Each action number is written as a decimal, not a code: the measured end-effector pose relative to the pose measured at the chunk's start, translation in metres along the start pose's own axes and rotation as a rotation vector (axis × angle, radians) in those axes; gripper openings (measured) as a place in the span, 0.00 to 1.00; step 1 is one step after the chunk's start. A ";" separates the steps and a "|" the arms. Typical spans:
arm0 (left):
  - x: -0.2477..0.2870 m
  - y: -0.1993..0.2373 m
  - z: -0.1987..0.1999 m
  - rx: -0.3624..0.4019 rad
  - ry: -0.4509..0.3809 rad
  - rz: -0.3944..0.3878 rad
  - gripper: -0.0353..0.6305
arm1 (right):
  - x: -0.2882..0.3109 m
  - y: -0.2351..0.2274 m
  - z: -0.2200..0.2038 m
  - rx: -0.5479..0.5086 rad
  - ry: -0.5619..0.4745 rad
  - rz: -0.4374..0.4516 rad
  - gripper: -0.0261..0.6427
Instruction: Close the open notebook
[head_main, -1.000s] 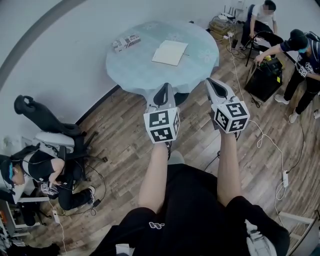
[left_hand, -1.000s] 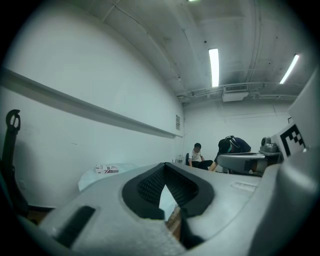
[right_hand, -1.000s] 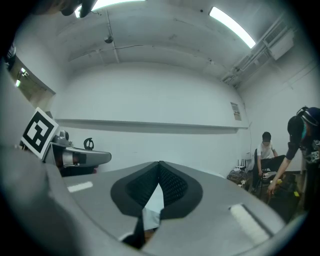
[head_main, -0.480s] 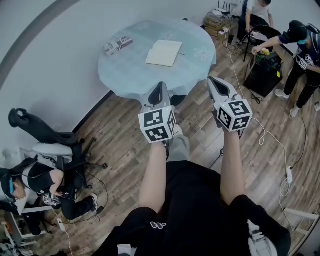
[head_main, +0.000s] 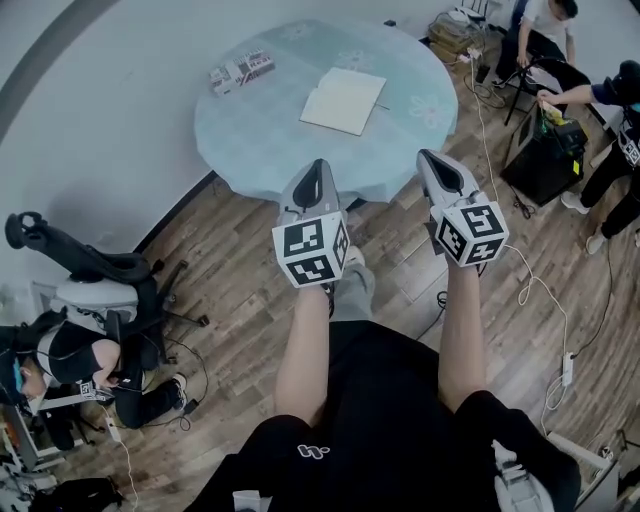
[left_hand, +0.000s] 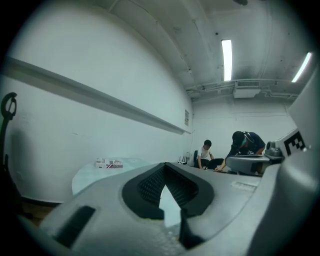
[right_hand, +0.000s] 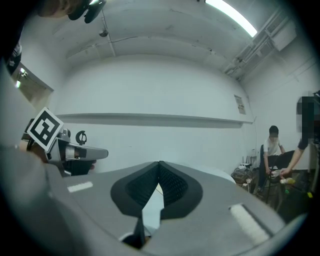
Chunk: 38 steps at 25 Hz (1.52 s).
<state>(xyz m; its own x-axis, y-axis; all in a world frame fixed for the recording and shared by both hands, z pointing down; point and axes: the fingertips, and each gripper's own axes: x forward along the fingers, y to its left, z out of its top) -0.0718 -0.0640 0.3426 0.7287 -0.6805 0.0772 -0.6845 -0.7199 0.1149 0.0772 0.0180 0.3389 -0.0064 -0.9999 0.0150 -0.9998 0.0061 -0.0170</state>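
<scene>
An open notebook (head_main: 343, 100) with white pages lies flat on a round table (head_main: 230, 150) covered in pale blue cloth, a little right of the table's middle. Both grippers are held level, side by side, over the wooden floor, with their tips at the table's near edge and well short of the notebook. My left gripper (head_main: 319, 166) is shut with nothing between its jaws, and its tips meet in the left gripper view (left_hand: 165, 166). My right gripper (head_main: 431, 158) is shut and empty too, its jaws closed in the right gripper view (right_hand: 159, 163).
A small printed box (head_main: 241, 72) sits at the table's far left, also seen in the left gripper view (left_hand: 109, 163). People work round a black case (head_main: 545, 150) at the right. A person sits by an office chair (head_main: 90, 290) at the left. Cables (head_main: 530, 280) run over the floor.
Both grippers have moved forward toward the table and a little lower. The table and notebook now sit nearer, with the table's near edge at the jaw tips.
</scene>
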 end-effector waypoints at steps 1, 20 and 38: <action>0.010 0.009 -0.002 -0.007 0.010 0.013 0.06 | 0.013 -0.002 -0.001 0.000 0.001 0.012 0.06; 0.277 0.060 -0.054 0.012 0.255 -0.002 0.06 | 0.232 -0.139 -0.056 0.041 0.135 0.030 0.06; 0.331 0.075 -0.093 -0.145 0.293 0.275 0.06 | 0.315 -0.179 -0.115 -0.355 0.351 0.374 0.06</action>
<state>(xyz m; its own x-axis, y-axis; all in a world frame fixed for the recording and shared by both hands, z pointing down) 0.1199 -0.3302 0.4689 0.5090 -0.7621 0.4002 -0.8594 -0.4758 0.1871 0.2526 -0.2964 0.4612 -0.3027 -0.8648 0.4006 -0.8730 0.4202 0.2474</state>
